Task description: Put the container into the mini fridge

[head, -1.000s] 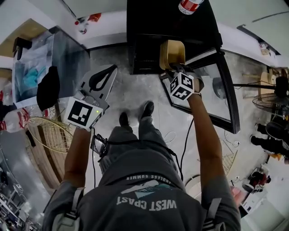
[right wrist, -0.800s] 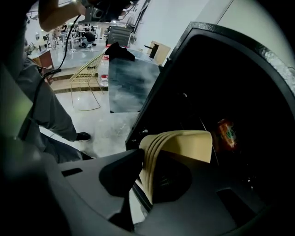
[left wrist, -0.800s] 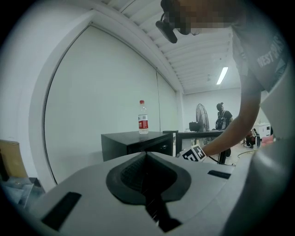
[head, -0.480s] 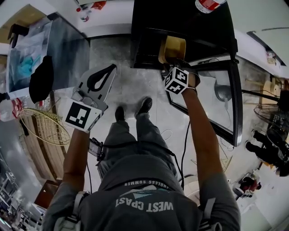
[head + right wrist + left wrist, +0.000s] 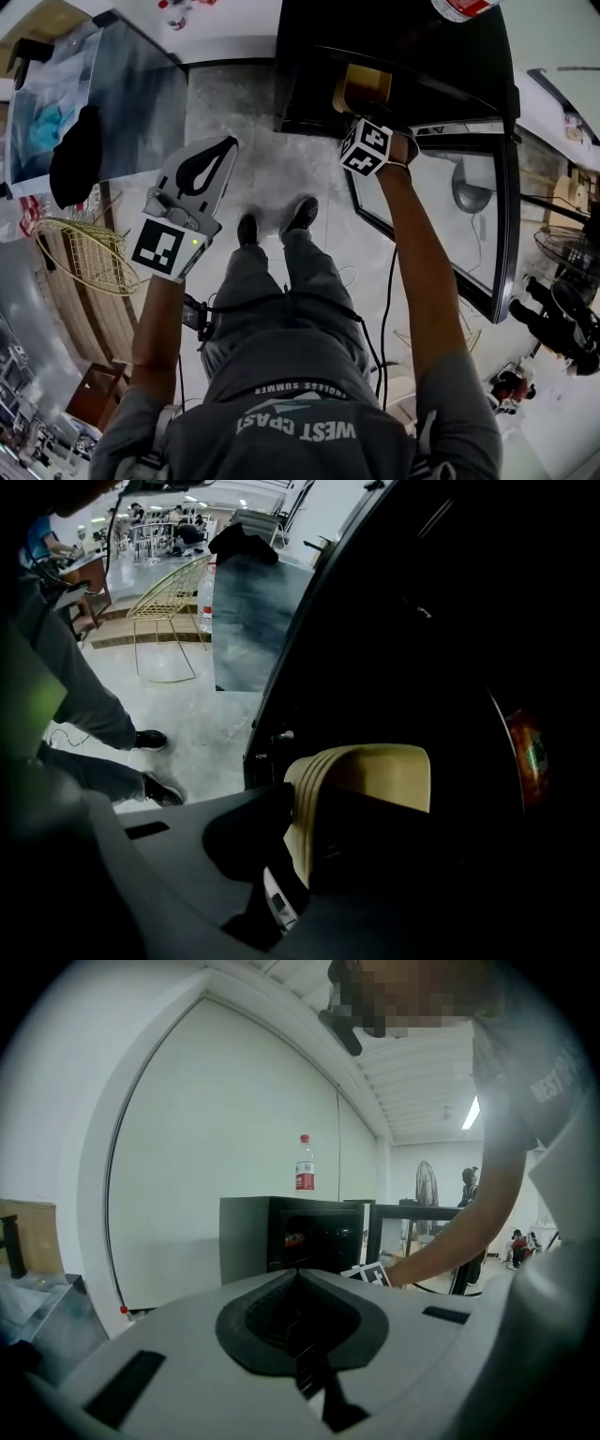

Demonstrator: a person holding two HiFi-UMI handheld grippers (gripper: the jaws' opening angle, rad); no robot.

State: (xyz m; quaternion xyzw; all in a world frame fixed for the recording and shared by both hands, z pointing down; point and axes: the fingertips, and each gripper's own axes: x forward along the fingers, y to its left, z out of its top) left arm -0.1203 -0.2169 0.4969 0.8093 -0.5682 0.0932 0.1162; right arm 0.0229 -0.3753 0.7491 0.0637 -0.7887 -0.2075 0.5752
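Note:
A tan ribbed container (image 5: 365, 89) is gripped by my right gripper (image 5: 373, 120) at the dark open mouth of the black mini fridge (image 5: 309, 66). In the right gripper view the container (image 5: 367, 772) sits between the jaws of the right gripper (image 5: 307, 803), partly inside the black fridge interior (image 5: 441, 621). The fridge's glass door (image 5: 464, 216) hangs open to the right. Over the floor at the left, my left gripper (image 5: 221, 146) is shut and holds nothing. From the left gripper view, the left gripper (image 5: 298, 1274) faces the fridge (image 5: 272, 1237).
A red-labelled bottle (image 5: 305, 1163) stands on top of the fridge. A grey cabinet (image 5: 141, 103) with a black cloth (image 5: 75, 155) and a gold wire chair (image 5: 84, 253) stand at the left. The person's shoes (image 5: 277, 223) rest on the grey floor. People stand at the far right.
My right gripper has carried the container forward from the fridge's front edge into its opening. The left gripper has stayed shut, shifting only slightly.

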